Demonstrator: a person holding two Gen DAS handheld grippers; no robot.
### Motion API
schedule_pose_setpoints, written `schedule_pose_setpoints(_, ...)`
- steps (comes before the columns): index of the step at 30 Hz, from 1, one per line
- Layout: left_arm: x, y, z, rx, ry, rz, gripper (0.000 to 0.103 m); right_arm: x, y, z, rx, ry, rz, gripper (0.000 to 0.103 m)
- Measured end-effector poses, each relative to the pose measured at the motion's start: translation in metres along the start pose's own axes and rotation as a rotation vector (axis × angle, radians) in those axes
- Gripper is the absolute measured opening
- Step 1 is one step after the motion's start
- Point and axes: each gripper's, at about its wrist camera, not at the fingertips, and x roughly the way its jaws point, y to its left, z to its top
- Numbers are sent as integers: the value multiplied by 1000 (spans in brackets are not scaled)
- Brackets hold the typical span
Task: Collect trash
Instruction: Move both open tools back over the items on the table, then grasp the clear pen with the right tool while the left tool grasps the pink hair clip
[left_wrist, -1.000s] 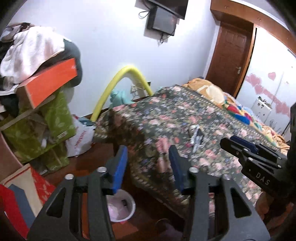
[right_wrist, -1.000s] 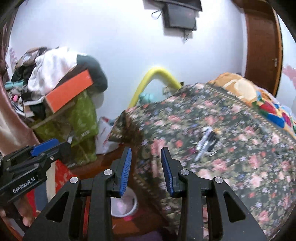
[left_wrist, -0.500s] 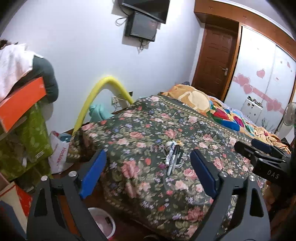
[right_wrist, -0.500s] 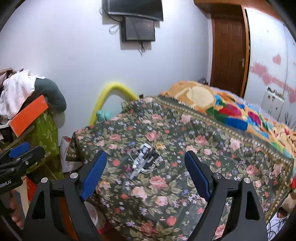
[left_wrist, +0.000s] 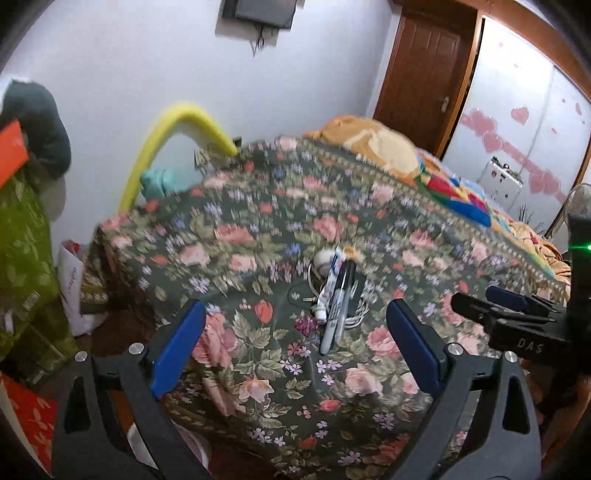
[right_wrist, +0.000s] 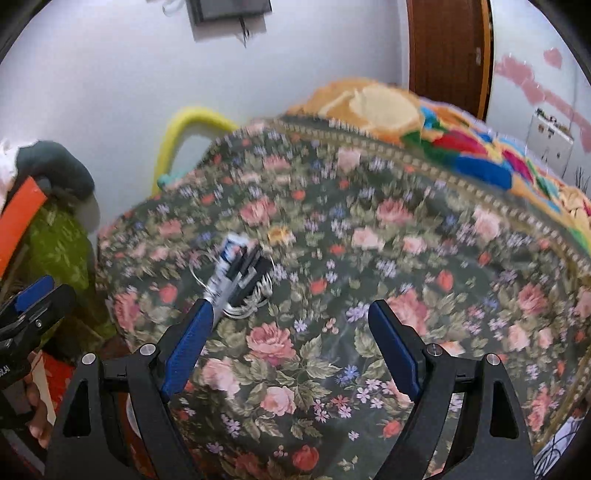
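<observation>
With the jaws of the left gripper (left_wrist: 295, 343) and right gripper (right_wrist: 290, 341) held wide apart, the small trash pile (left_wrist: 338, 291) mid-bedspread (left_wrist: 258, 236) could be scattered or snagged by its looped wire.

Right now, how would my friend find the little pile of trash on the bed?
Find the bed's dark flowery cover, the half nearest the white wall. Near its middle lies a small bundle of trash: a white tube, a black pen-like stick and a thin coiled wire. It is the only loose clutter on the flowers, and it lies ahead of the left gripper, jaws open.
</observation>
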Motion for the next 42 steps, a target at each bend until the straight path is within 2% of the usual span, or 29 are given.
schedule_pose_setpoints(2, 19, 7, -4, -13, 16, 12, 99, 22, 5, -1, -16, 53, 16, 84)
schedule_pose_setpoints(4, 36, 12, -7, -13, 17, 63, 98, 39, 10, -3, -19, 79, 44, 82)
schedule_pose_setpoints(6, 54, 17, -11, -3, 48, 101, 95, 52, 16, -5, -18, 96, 83, 72)
schedule_pose_setpoints(7, 63, 20, -13, -3, 66, 117, 91, 60, 19, -6, -15, 111, 106, 68)
schedule_pose_setpoints(8, 68, 23, -14, -6, 75, 118, 83, 67, 21, -7, -9, 126, 131, 60)
schedule_pose_setpoints(10, 79, 30, -18, -20, 106, 107, 78, 81, 25, -8, 18, 159, 193, 51)
schedule_pose_setpoints(12, 87, 34, -21, -29, 125, 91, 67, 92, 28, -8, 53, 187, 248, 35)
schedule_pose_setpoints(16, 94, 36, -25, -40, 173, 29, 53, 113, 33, -11, 126, 235, 328, 27)
schedule_pose_setpoints(19, 99, 34, -27, -49, 202, -40, 46, 121, 35, -14, 148, 254, 365, 12)
schedule_pose_setpoints(21, 102, 30, -27, -50, 219, -77, 40, 120, 34, -14, 159, 242, 382, 12)
schedule_pose_setpoints(26, 113, 10, -27, -5, 254, -123, 39, 106, 19, -17, 159, 208, 347, 9)
schedule_pose_setpoints(32, 136, -5, -28, 45, 277, -65, 37, 94, 1, -20, 58, 208, 224, 8)
schedule_pose_setpoints(34, 138, -6, -28, 59, 255, -38, 30, 90, -6, -26, 23, 222, 189, 8)
schedule_pose_setpoints(36, 140, -7, -28, 64, 248, -42, 13, 88, -13, -30, 0, 240, 171, 9)
schedule_pose_setpoints(37, 140, -7, -27, 65, 248, -50, 10, 88, -15, -32, -13, 255, 171, 9)
schedule_pose_setpoints(38, 140, -7, -26, 68, 249, -58, 2, 88, -17, -33, -20, 263, 173, 8)
schedule_pose_setpoints(42, 132, -6, -22, 55, 250, -97, 1, 83, -27, -30, 27, 248, 205, 9)
